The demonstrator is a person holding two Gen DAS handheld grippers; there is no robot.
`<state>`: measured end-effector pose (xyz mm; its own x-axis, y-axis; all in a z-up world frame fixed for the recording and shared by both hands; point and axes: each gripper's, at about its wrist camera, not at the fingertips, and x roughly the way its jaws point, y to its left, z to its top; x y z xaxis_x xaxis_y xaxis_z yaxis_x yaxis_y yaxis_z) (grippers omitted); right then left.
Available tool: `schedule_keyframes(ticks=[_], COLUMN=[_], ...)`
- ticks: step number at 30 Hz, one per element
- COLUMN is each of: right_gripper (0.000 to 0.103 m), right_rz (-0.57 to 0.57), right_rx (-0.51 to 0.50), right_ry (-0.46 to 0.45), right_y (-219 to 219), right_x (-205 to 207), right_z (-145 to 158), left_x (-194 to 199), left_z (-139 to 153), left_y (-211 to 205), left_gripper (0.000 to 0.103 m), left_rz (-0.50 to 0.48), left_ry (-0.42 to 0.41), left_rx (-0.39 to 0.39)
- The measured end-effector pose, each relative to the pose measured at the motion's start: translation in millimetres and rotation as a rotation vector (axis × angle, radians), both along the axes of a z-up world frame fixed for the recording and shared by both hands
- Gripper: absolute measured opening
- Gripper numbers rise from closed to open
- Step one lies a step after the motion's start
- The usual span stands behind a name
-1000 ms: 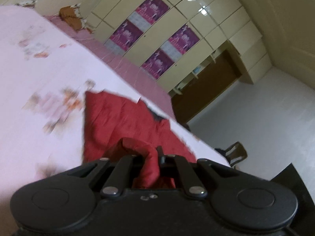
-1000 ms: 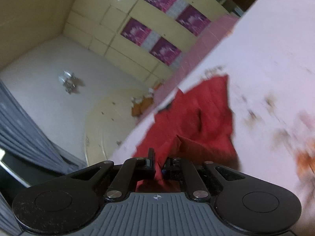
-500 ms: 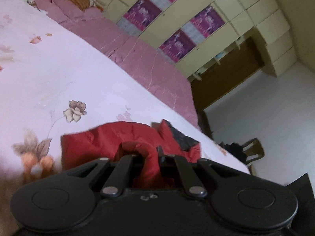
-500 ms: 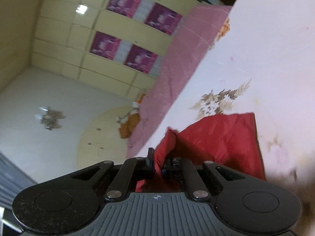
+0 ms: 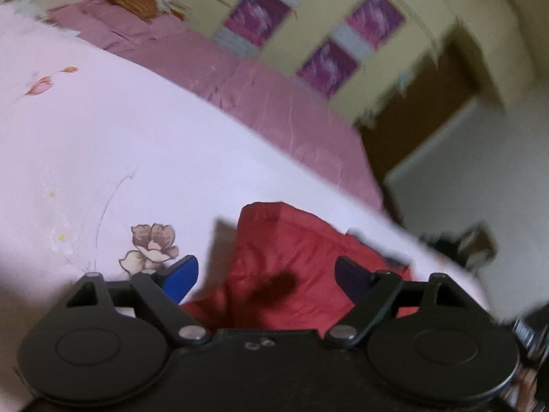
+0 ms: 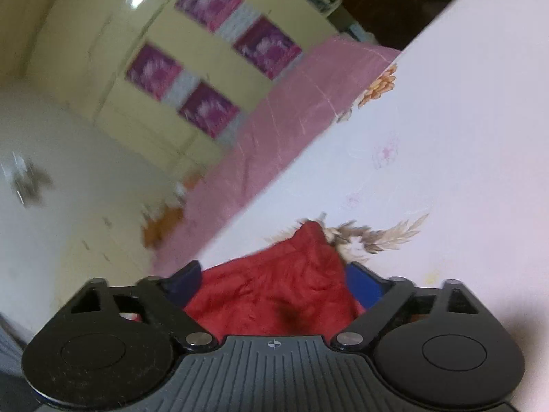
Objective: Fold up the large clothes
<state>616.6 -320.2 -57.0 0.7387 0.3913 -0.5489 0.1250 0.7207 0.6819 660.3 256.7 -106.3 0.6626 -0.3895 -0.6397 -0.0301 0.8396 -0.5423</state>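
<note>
We see a crumpled red fabric garment [image 5: 291, 267] lying on the pale pink bedsheet with printed flowers [image 5: 103, 158], bunched into soft wrinkles, with a dark patch near its lower middle. In the left wrist view it rises to a blunt corner at about 12 o'clock from our tool, and a dark lining edge shows at its 3 o'clock side. In the right wrist view the same cloth [image 6: 284, 288] tapers to a point at 12 o'clock, lying over a brown printed feather motif [image 6: 381, 233] on the sheet [image 6: 446, 137].

Our left gripper [image 5: 266, 276] is low over the bed, its blue-padded fingers [image 5: 180, 276] spread wide, the cloth lying between them with nothing pinched. Our right gripper [image 6: 274, 283] is likewise spread apart, its blue pads [image 6: 365, 286] flanking the red cloth at 9 and 3 o'clock; whether they touch it we cannot tell.

Beyond the bed, at about 1 o'clock in the left view, stands a cream wardrobe with purple panels [image 5: 308, 34].
</note>
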Motion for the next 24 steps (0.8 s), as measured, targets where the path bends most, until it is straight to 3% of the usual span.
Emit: schedule_keyframes(ticks=[3,5,6,7,9,10,13,15,18,22,24], right_gripper=[0.083,0.083,0.082,0.061,0.025,0.007,0.005,0.005,0.005,0.005,0.005], right_rz=[0.06,0.114,0.139,0.164,0.205,0.207,0.156,0.14,0.124,0.17,0.17], right_rx=[-0.152,-0.191,-0.214,-0.255,-0.304,-0.316,-0.356,-0.389,-0.434,-0.493,-0.508], right_ry=[0.036,0.066,0.086,0.112,0.103,0.073,-0.076,-0.153,-0.171,-0.01,-0.006], right_y=[16,26,32,38,48,50,50,55,61,69,72], right_x=[16,28,34,39,42,40,28,25,32,50,48], right_z=[-10,-22,-29,-34,-38,-35,-16,-7,-14,-59,-74], left_x=[18,25,28,31,28,22,9,8,23,39,34], left_z=[-15,-15,-14,-12,-2,7,30,37,22,-21,-27], left_y=[-10,-18,-21,-24,-32,-37,-41,-44,-48,-53,-51], left_gripper=[0.073,0.069,0.044,0.027,0.01,0.008,0.006,0.006,0.006,0.007,0.007], left_rz=[-0.072,-0.109,-0.128,-0.158,-0.171,-0.18,-0.169,-0.149,-0.134,-0.152,-0.138], left_ry=[0.078,0.064,0.062,0.058,-0.007,-0.063,-0.229,-0.274,-0.203,-0.07,-0.084], left_rx=[0.091,0.137,0.145,0.132,0.167,0.206,0.222,0.249,0.298,0.334,0.328])
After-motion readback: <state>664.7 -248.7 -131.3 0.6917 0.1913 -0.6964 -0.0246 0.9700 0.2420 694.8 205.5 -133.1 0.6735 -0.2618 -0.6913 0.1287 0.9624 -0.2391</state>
